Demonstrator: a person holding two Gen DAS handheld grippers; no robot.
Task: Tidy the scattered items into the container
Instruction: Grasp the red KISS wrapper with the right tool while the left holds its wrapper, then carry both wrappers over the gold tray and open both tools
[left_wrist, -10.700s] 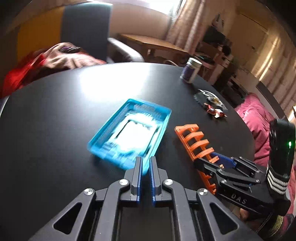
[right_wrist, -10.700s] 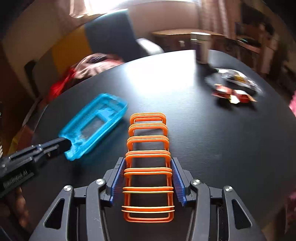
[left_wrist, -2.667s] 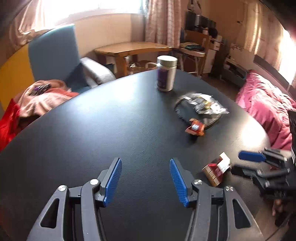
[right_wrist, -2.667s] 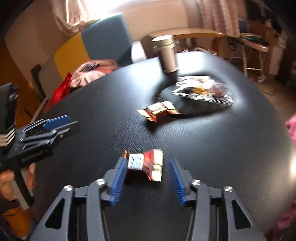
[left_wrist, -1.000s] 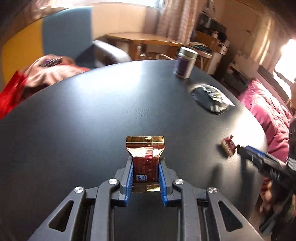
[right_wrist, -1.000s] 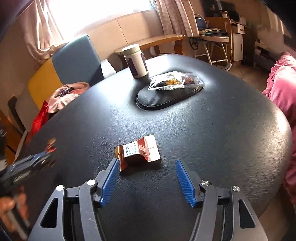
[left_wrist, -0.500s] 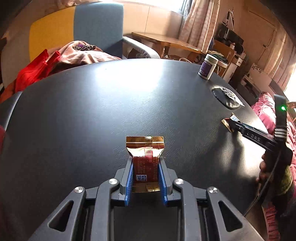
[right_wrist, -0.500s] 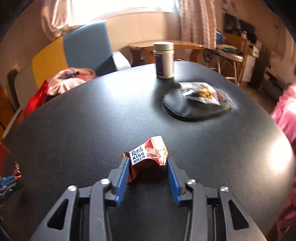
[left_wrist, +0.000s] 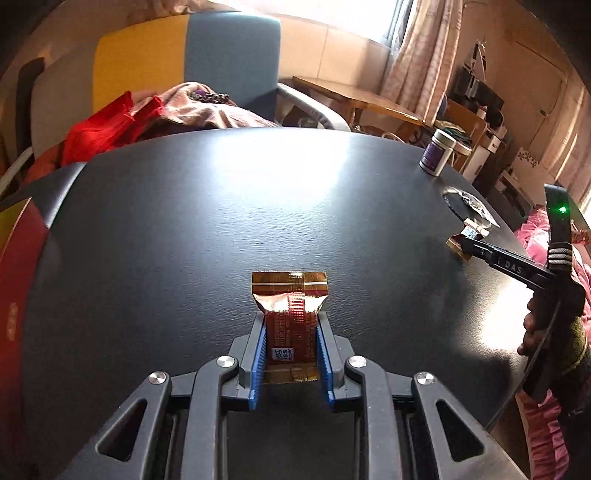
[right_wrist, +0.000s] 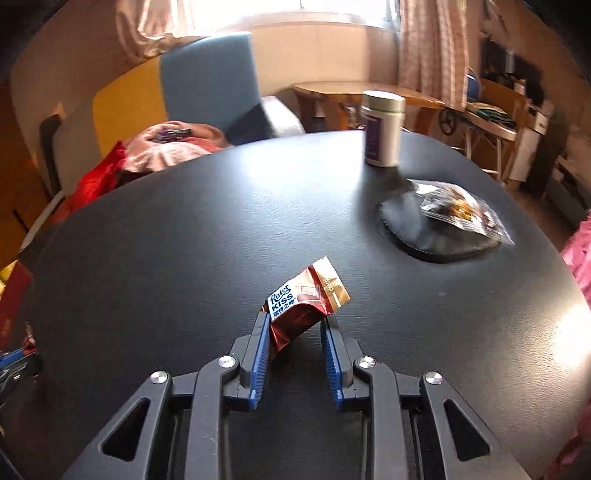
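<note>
Both claws now carry a candy, so the step in hand is, I judge, to bring them to the container, which no view shows at this moment. To do it well, each wrapper should stay pinched on its body, not on the loose foil end, and the claw should be over the container before it lets go.

Nearest in the left wrist view, the left claw (left_wrist: 291, 354) is clenched on a red and gold candy (left_wrist: 290, 314), narrow opening, both blue pads pressing its sides, the crimped end sticking forward above the dark tabletop (left_wrist: 221, 221).

In the right wrist view the right claw (right_wrist: 295, 354) is closing on a second candy wrapper (right_wrist: 303, 306); the wrapper sits tilted between the pads, and both seem to touch it.

Farther, toward the right edge of the tabletop, a clear snack bag (right_wrist: 458, 210) lies on a round black mat (right_wrist: 402, 225), and a white jar (right_wrist: 382, 129) stands at the far edge.
</note>
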